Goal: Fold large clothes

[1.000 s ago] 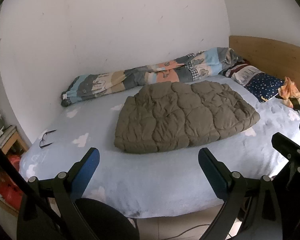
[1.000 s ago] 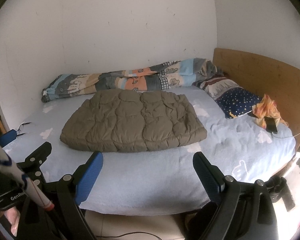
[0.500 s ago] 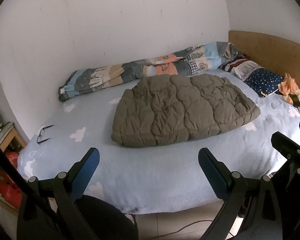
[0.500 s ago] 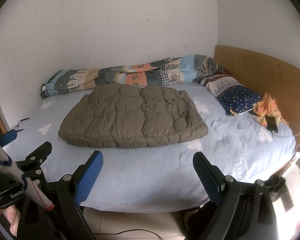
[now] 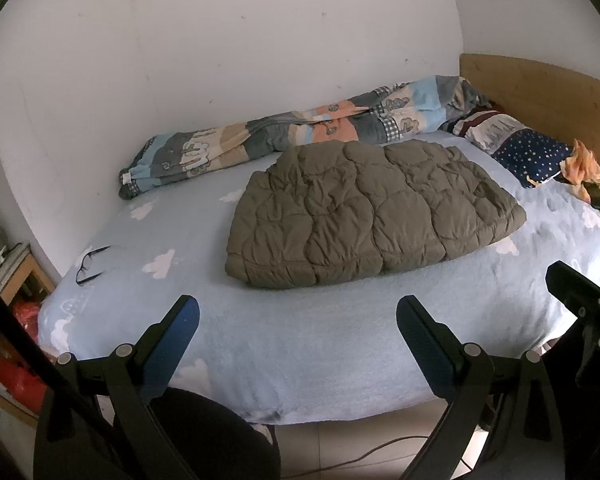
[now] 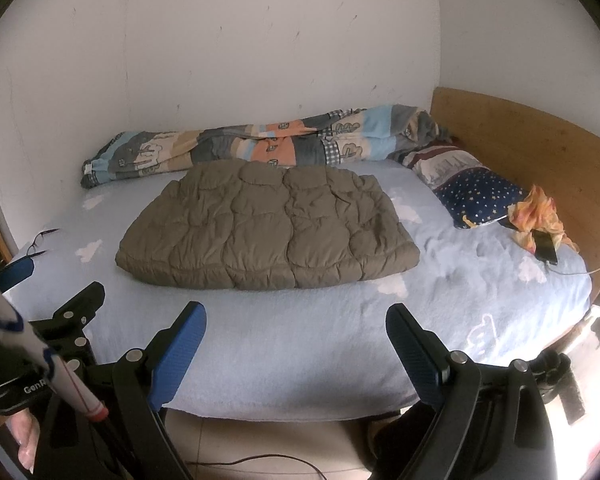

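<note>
Left tongs (image 5: 298,322) and right tongs (image 6: 296,328) both spread wide, empty, touching nothing, held off the bed (image 5: 320,344) edge. Folded olive quilted coat (image 5: 364,216) lies mid-bed, well apart from both.

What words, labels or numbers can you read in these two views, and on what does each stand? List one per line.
"GenR", cut off by a pole, in white on the black strap at the lower left of the right wrist view.
White tag at the rolled patterned blanket's end: too small to read.
Pillow print: no legible words.
</note>
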Available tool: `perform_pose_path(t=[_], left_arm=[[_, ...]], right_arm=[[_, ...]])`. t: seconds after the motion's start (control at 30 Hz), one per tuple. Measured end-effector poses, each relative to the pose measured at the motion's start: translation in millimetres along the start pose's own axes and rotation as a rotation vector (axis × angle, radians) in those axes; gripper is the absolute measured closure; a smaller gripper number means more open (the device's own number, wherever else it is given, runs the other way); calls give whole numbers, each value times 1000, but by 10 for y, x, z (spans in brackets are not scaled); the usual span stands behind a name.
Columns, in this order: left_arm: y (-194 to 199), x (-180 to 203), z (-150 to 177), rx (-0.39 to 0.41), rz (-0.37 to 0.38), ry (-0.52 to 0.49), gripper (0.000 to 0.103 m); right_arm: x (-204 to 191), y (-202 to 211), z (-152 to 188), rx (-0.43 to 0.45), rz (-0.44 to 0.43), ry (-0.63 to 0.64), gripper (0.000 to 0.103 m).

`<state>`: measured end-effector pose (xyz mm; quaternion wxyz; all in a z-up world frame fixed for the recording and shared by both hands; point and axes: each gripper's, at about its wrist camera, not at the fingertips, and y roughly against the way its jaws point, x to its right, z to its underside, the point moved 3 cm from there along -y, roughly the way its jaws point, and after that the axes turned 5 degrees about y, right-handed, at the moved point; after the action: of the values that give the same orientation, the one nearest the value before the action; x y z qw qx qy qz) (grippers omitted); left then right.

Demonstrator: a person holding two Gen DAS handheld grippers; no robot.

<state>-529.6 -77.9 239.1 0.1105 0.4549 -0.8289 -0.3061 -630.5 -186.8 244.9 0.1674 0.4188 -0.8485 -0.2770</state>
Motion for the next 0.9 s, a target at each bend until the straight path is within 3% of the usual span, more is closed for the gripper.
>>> perform_pose_path(t=[0.63,0.9], left_arm=[[-56,-1,-28,-9,4,-1,4],[-234,24,67,-52,21,10,4]], right_arm=[[84,-65,13,-6,-9,-10,9],[61,-242,90,-70,13,1,9]])
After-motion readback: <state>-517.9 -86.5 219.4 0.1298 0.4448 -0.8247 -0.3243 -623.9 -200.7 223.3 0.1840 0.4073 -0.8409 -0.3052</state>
